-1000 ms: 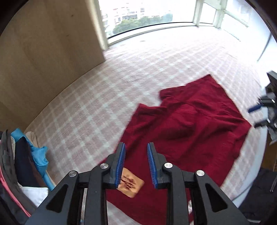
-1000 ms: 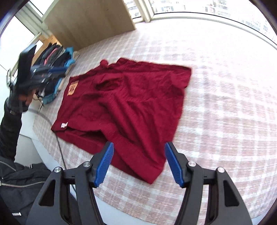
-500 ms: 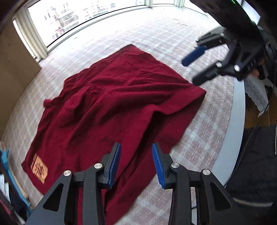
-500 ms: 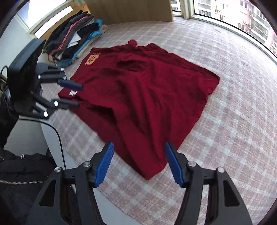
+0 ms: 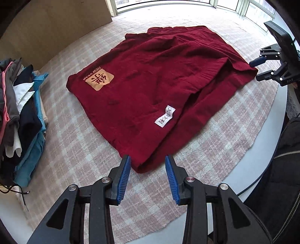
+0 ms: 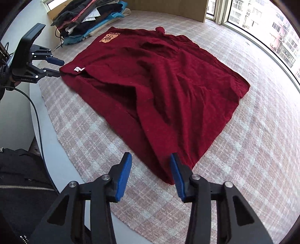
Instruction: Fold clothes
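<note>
A dark red garment (image 5: 159, 78) lies spread on the pink checked cloth, with an orange patch (image 5: 100, 79) and a white label (image 5: 165, 116). It also shows in the right wrist view (image 6: 165, 78). My left gripper (image 5: 148, 176) is open, its jaws on either side of the garment's near left corner, just above it. My right gripper (image 6: 150, 176) is open at the garment's near right corner; the corner lies against its right pad (image 6: 176, 174). Each gripper also shows in the other's view, the right gripper (image 5: 262, 69) and the left gripper (image 6: 54, 67), both open at the garment's edges.
A pile of folded clothes (image 5: 20, 112) sits at the table's left end, also in the right wrist view (image 6: 88, 16). A wooden panel (image 5: 46, 26) stands behind it. The white table edge (image 5: 262, 159) curves near me. A cable (image 6: 37, 120) hangs by the edge. Windows are beyond.
Both grippers have swung down and in toward the garment's near corners. The left one opened wider. The garment lies flat as before.
</note>
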`<state>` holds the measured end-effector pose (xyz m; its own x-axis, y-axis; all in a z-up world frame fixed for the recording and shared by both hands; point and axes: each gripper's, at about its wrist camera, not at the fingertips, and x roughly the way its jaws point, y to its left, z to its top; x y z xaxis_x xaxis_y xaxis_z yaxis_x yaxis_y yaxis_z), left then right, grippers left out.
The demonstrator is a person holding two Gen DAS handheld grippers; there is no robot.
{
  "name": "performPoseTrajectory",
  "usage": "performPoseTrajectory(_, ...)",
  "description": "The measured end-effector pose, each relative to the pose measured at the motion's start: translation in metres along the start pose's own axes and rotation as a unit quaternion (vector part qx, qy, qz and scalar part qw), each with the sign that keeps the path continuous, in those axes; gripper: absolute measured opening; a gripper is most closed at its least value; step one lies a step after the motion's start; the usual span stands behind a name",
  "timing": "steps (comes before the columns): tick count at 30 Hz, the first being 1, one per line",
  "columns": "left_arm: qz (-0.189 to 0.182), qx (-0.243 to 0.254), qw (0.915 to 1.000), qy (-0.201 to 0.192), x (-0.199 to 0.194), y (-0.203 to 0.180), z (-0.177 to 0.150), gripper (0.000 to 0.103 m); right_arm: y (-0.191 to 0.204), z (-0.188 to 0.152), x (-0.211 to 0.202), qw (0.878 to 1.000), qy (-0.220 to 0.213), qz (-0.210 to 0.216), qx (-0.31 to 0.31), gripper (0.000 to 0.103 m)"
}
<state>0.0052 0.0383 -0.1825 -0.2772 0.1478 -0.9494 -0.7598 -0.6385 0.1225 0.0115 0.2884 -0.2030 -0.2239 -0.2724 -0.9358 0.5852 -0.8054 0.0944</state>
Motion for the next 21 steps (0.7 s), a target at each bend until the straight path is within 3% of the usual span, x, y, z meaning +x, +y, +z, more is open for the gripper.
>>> performPoseTrajectory(7,0.024,0.065,0.9975,0.015,0.022,-0.003,0.006,0.037,-0.001,-0.002,-0.012,0.999,-0.012,-0.020,0.027,0.040)
performPoseTrajectory(14,0.008,0.089,0.9958,0.019,0.023,0.001,0.007,0.033,-0.001,0.003,0.002,0.998,0.007,-0.046,0.041,0.039)
performPoseTrajectory(16,-0.002,0.086,0.9961,0.019,0.022,0.005,0.008,0.031,-0.004,0.005,0.005,0.998,0.016,-0.042,0.048,0.015)
performPoseTrajectory(21,-0.024,0.080,0.9965,0.005,0.013,0.013,0.009,0.011,-0.009,0.007,0.001,0.997,0.019,-0.044,0.061,0.008)
